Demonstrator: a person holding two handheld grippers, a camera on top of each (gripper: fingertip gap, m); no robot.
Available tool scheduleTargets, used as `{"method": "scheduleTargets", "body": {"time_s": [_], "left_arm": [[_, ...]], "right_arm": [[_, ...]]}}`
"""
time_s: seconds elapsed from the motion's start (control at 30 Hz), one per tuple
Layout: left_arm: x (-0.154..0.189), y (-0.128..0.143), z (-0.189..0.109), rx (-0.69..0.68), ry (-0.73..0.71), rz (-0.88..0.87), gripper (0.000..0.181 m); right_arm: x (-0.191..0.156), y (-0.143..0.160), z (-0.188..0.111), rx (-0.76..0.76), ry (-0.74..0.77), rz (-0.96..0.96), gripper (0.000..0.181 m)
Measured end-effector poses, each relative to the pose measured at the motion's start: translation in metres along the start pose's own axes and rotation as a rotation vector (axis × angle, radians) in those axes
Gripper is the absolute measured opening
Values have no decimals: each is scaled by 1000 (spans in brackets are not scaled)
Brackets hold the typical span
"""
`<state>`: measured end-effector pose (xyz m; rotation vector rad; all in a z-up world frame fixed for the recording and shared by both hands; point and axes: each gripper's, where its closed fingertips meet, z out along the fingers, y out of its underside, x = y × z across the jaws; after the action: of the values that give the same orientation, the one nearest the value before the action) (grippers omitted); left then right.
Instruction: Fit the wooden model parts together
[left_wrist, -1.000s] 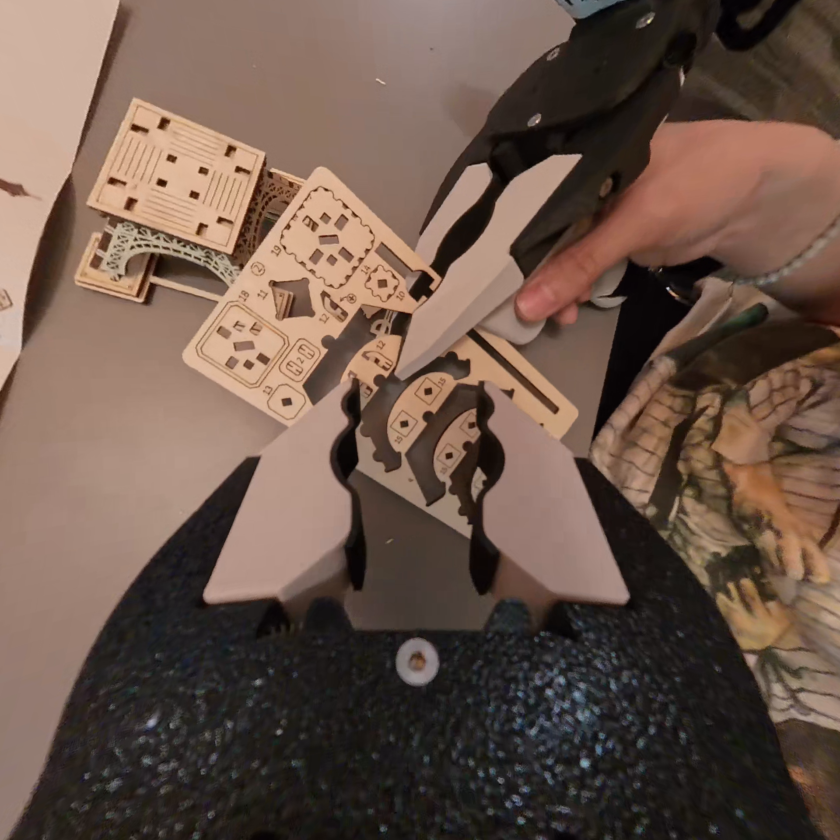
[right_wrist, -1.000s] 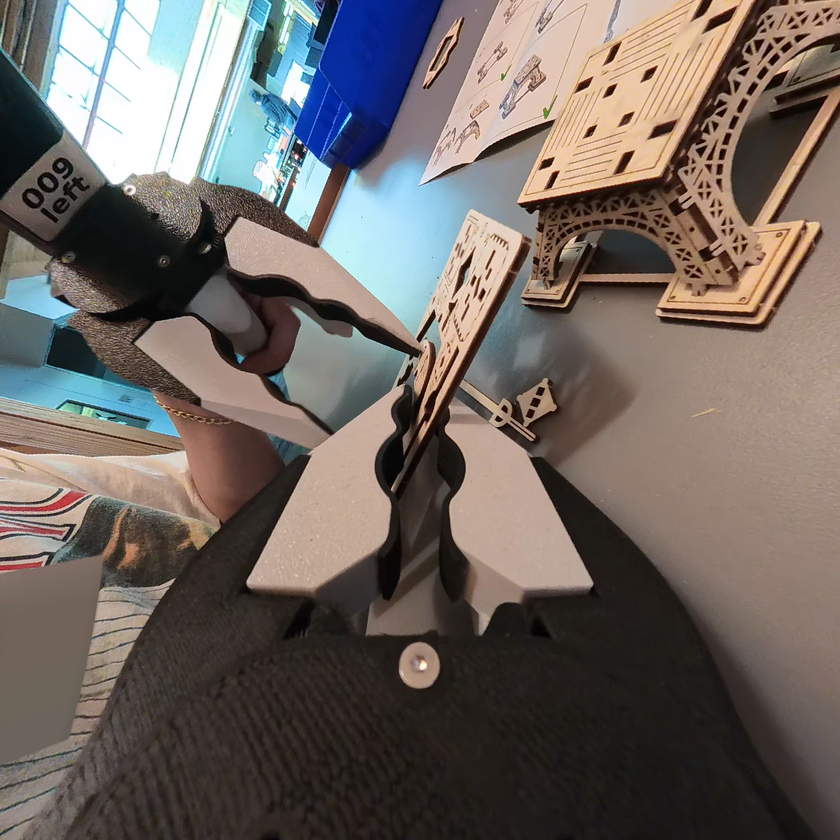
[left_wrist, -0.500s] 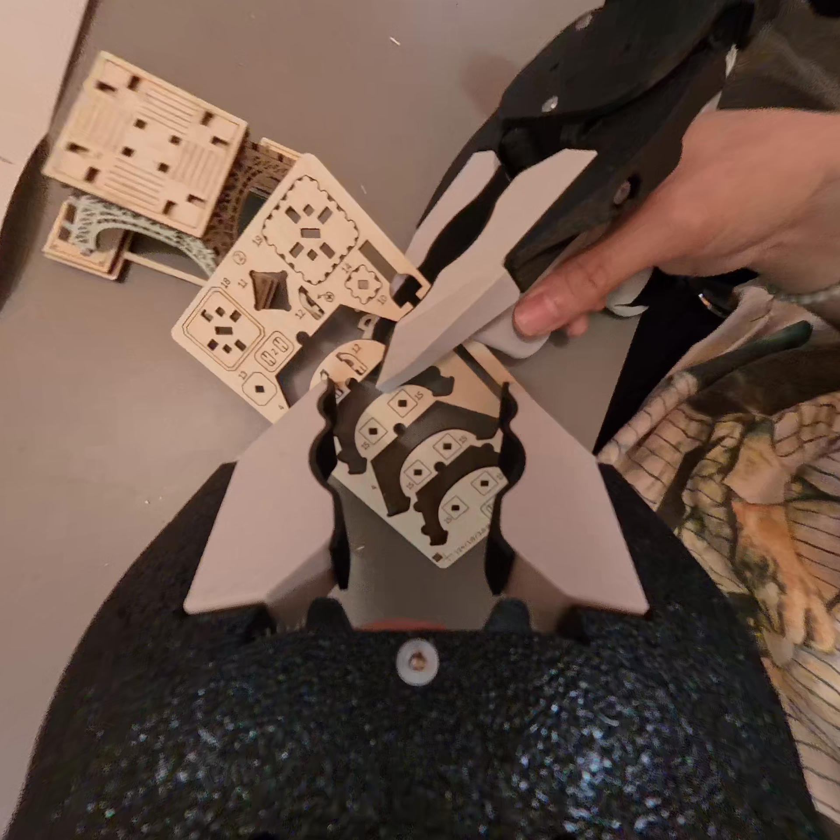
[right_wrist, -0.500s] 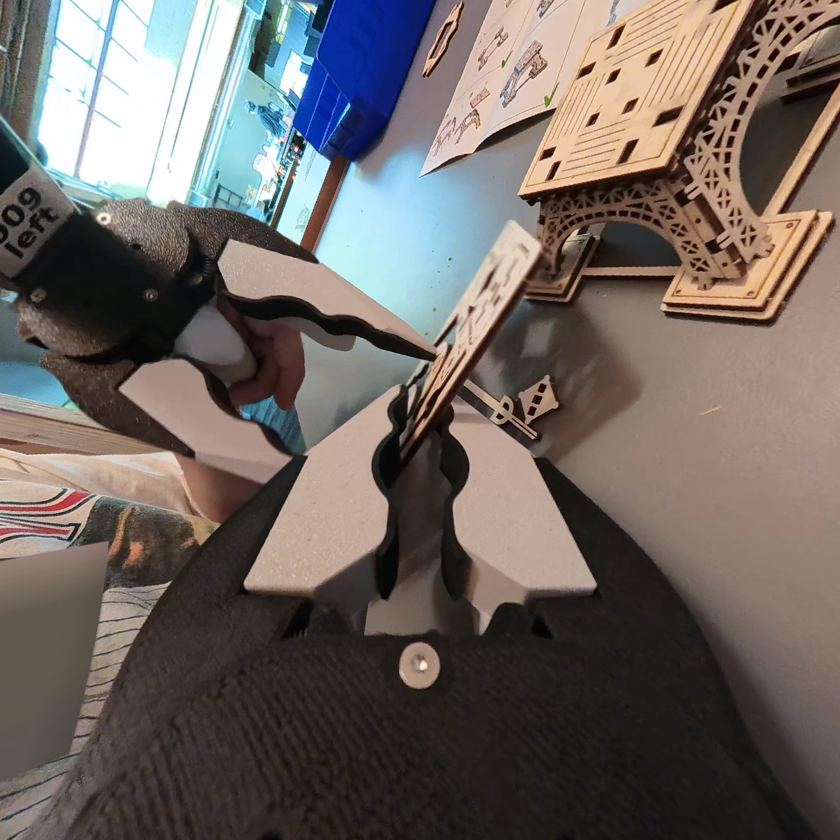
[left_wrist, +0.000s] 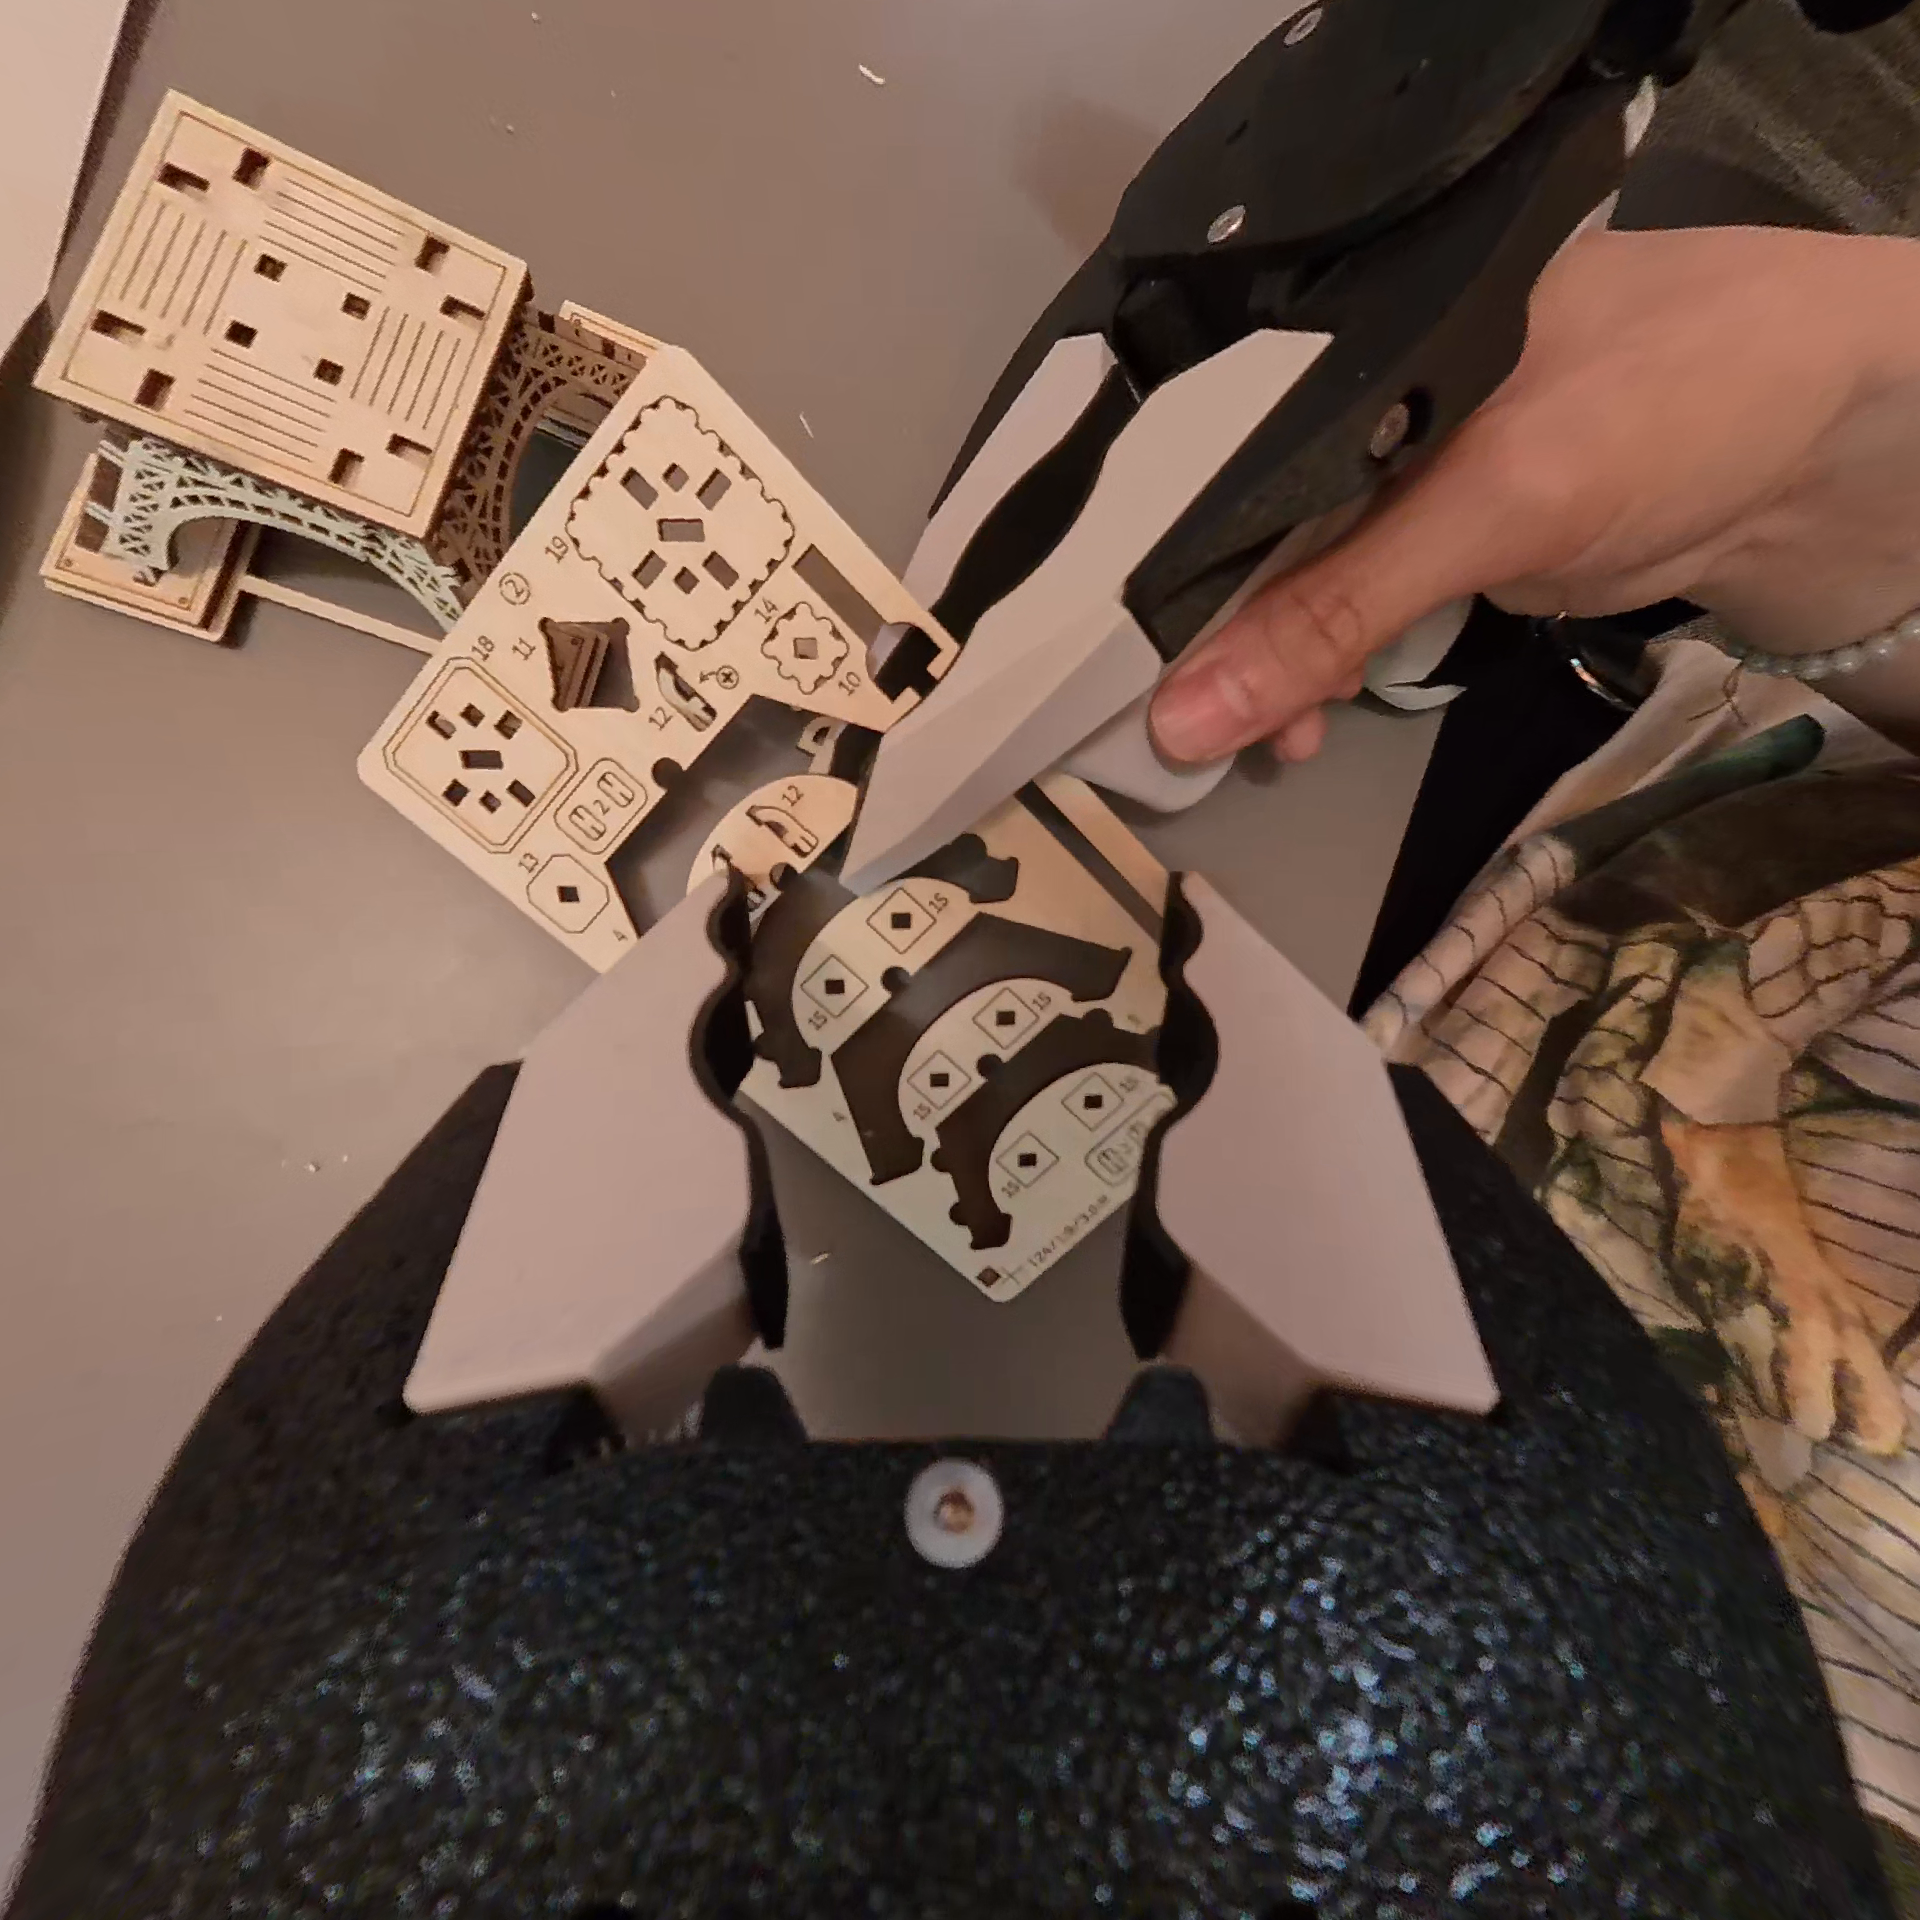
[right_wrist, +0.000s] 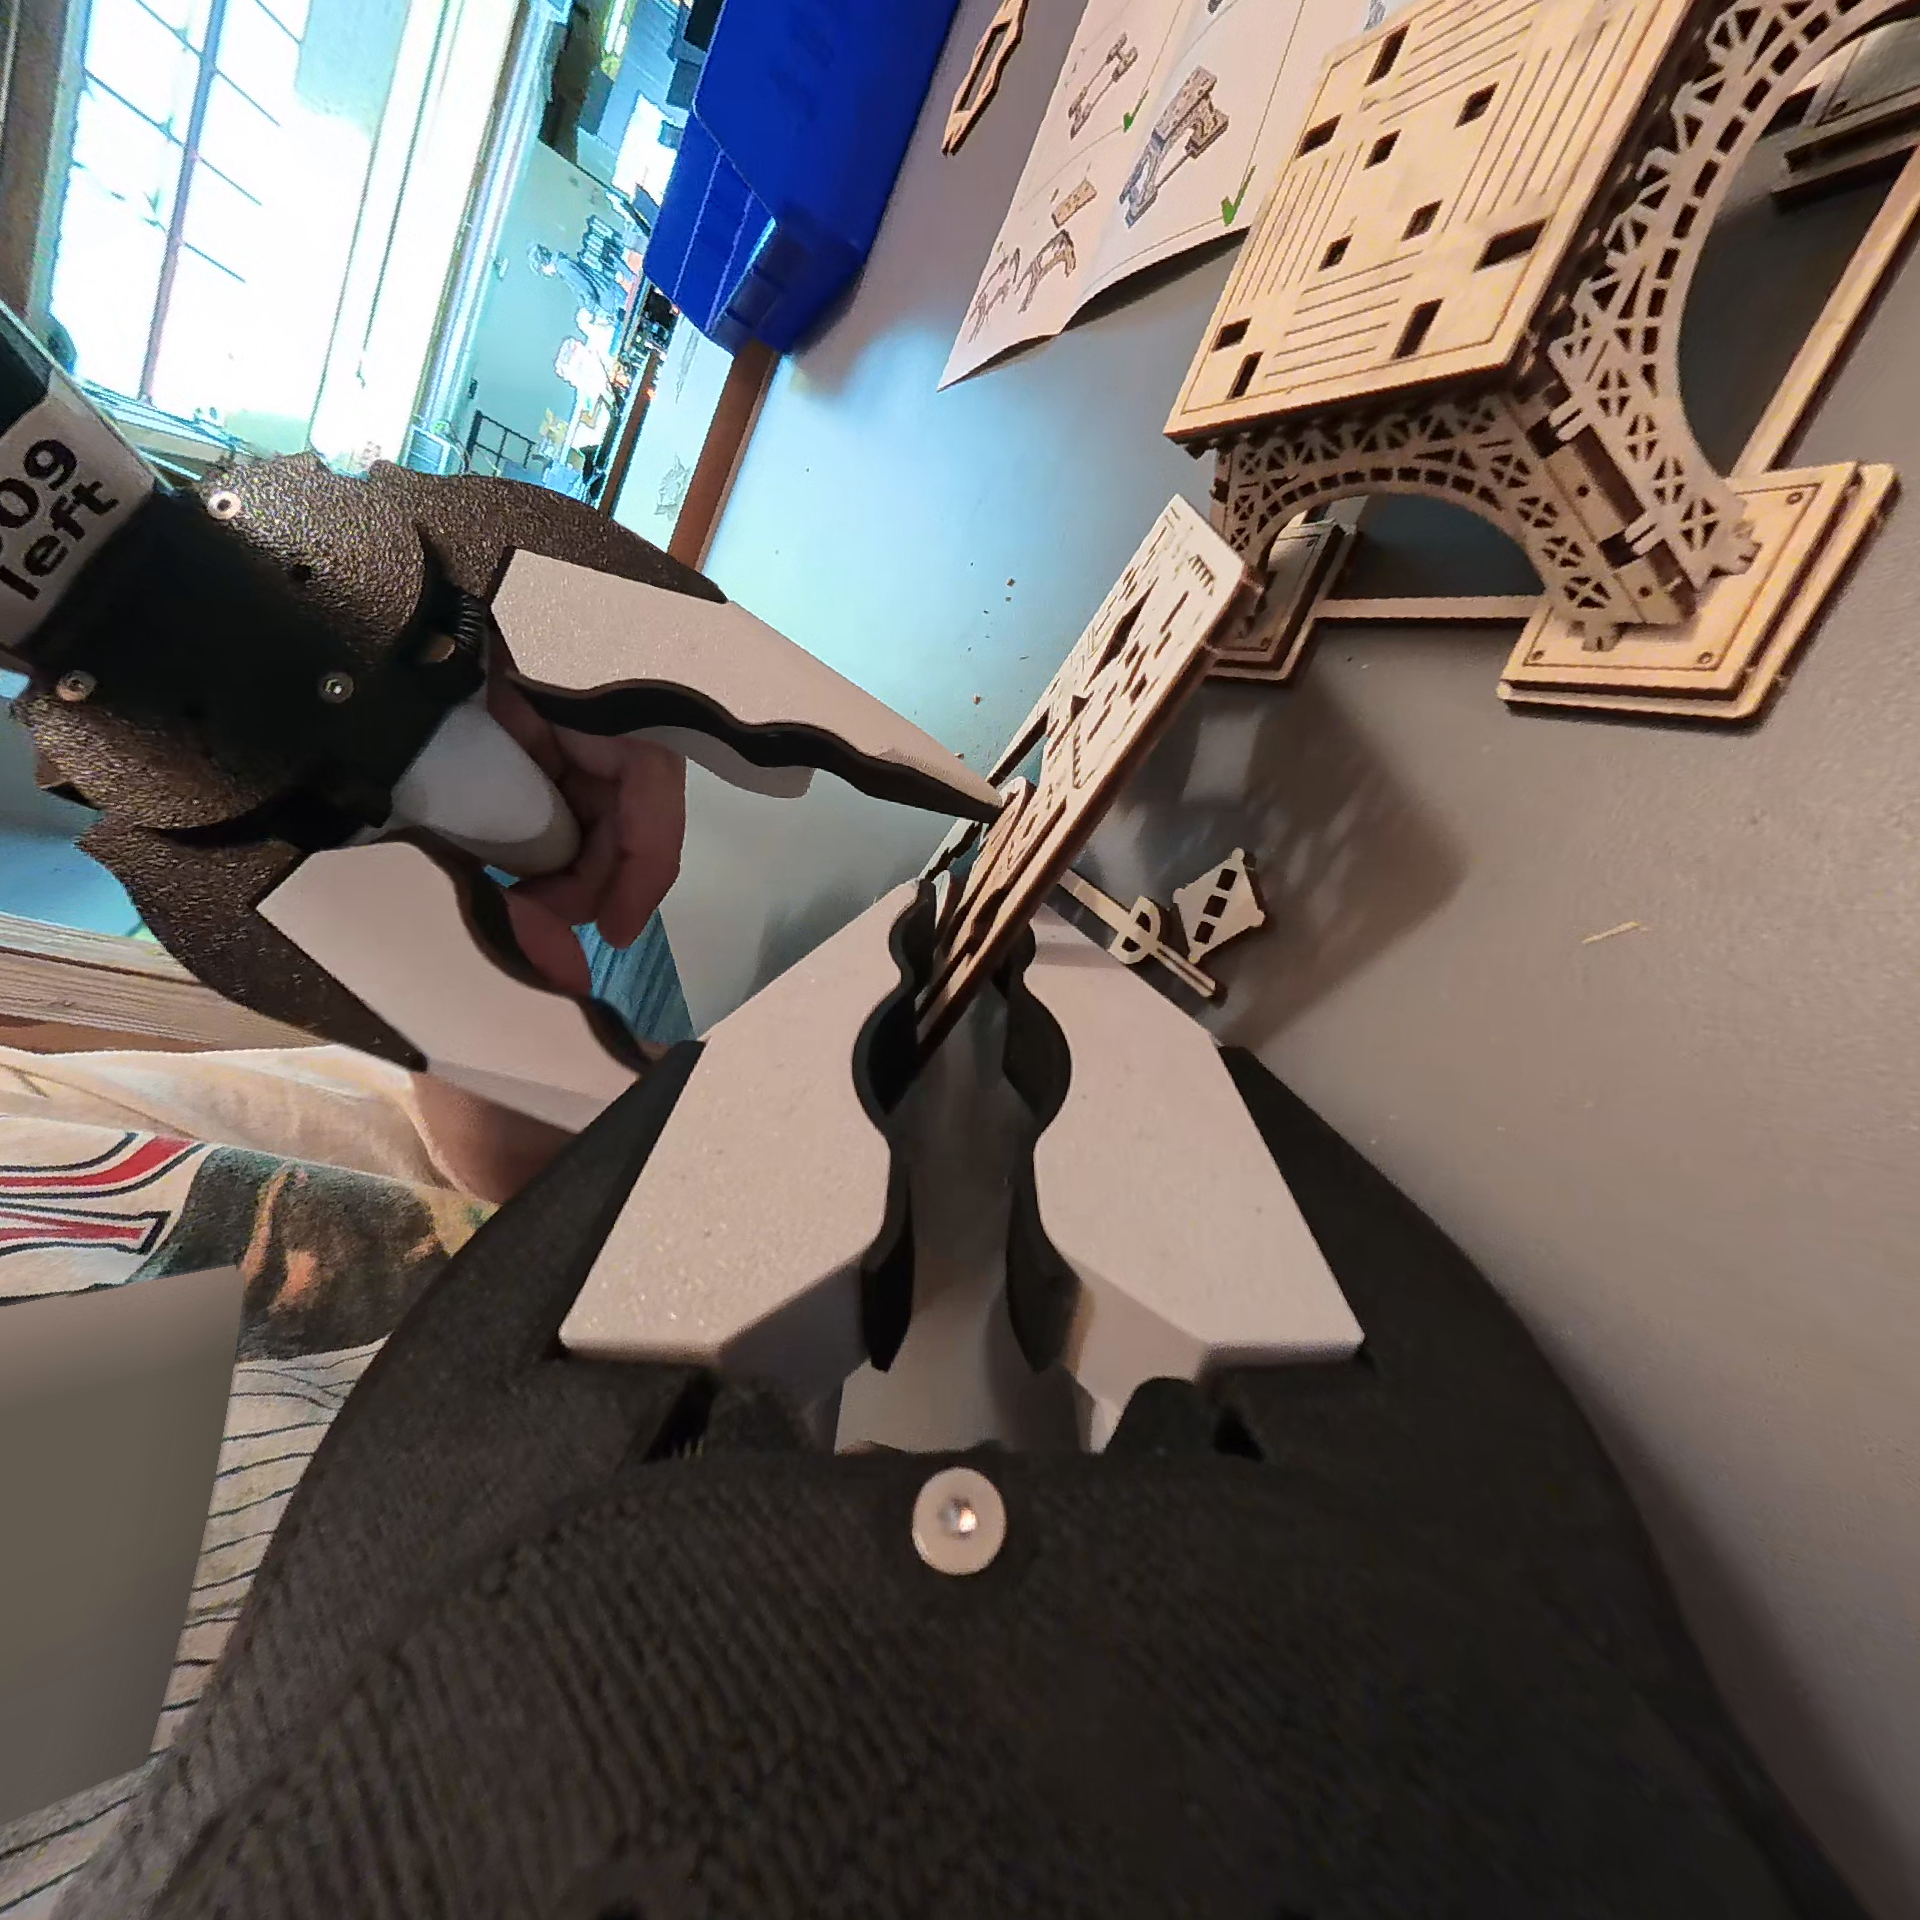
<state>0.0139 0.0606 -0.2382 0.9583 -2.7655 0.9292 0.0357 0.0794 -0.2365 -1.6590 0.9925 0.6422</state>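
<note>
Sheet handling is being carried out by both grippers. The wooden parts sheet is being gripped edge-on between the fingers of the right gripper, clenched on its lower edge, and is being held tilted above the tabletop. The left gripper is being held with its fingers spread wide and empty; the sheet's corner with the curved arch parts is lying between them without visible contact. In the right wrist view, one fingertip of the left gripper is being pressed against the sheet's face, just ahead of the right fingers.

By judgement, a part is being pushed out of the sheet. Pressure is best applied on the part itself, close to the clamped edge, so that the thin wood is not being bent or snapped. The part-built tower base is standing well beyond the fingers, and a small loose lattice piece is lying just beside them.
</note>
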Motion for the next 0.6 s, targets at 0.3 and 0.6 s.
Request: {"method": "scheduleTargets", "body": {"time_s": [0.3, 0.6], "left_arm": [[-3, -4, -1, 38, 45, -85, 73], [31, -14, 1, 47, 156, -107, 144]], "right_arm": [[0, 0, 1, 7, 2, 7, 8], [0, -3, 1, 28, 6, 15, 9]]}}
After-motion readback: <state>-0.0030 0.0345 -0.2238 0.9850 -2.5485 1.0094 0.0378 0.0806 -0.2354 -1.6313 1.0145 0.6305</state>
